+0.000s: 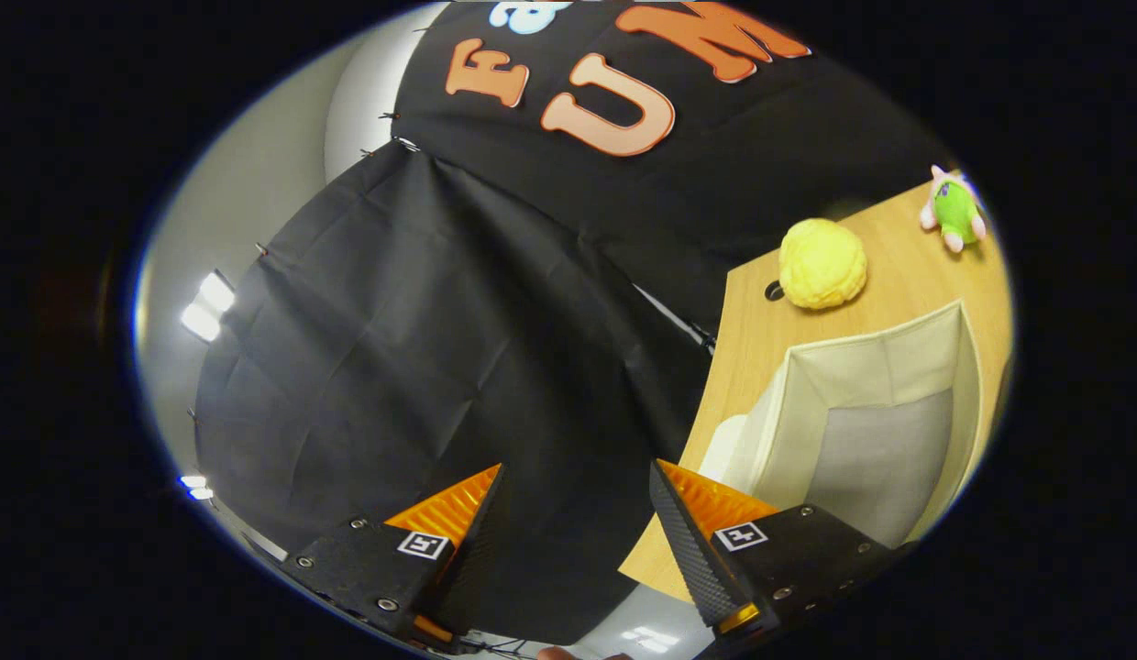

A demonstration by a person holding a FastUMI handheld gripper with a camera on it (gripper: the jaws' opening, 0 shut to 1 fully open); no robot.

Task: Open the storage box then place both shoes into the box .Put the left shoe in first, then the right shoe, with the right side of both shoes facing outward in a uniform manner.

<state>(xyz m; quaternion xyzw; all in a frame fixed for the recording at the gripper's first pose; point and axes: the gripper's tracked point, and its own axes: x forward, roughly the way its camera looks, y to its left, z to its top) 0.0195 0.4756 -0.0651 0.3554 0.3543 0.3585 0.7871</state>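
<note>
A cream fabric storage box [862, 403] stands on the wooden table [743, 348], its top open and its pale inside showing. It lies beyond my right finger. My gripper [578, 477] is open, raised and tilted, with nothing between its fingers. It points mostly at the black cloth wall.
A yellow plush ball [822, 263] lies on the table behind the box. A green and pink plush toy [955, 213] sits farther back. The table's edge runs just past my right finger. Ceiling lights [206, 305] shine beside the cloth wall.
</note>
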